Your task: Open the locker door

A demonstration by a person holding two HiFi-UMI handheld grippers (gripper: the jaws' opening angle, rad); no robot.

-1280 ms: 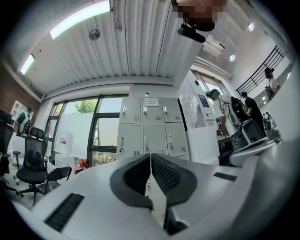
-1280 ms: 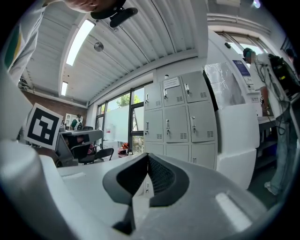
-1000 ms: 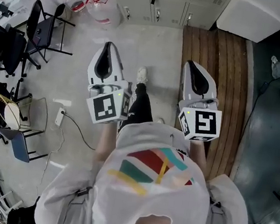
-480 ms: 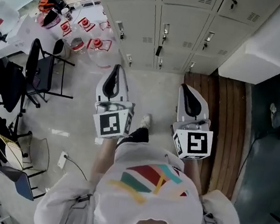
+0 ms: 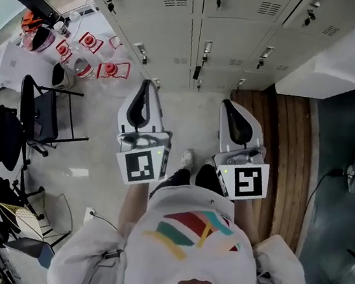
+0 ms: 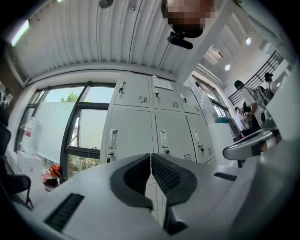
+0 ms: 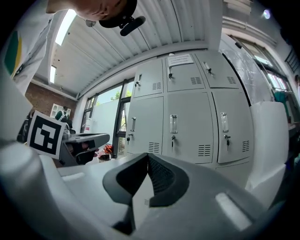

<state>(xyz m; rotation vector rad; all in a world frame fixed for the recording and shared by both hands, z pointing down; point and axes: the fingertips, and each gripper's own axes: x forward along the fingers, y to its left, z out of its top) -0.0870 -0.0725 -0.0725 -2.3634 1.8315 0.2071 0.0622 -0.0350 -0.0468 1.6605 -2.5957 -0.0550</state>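
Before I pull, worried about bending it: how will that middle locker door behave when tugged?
The locker door looks like vented sheet metal, so probably light yet stiff. Its small handle looks smooth, so a grip might slip.

Pale concrete floor beneath the left tongs and on across to the right tongs. Under the right tongs and to their right, a strip of brown wooden planks, then dark flooring. Ahead of both tips, grey lockers standing on the floor. Ahead-left of the left tongs, clear jugs with red labels. Left of them, a black chair. Between the tongs, a white shoe.
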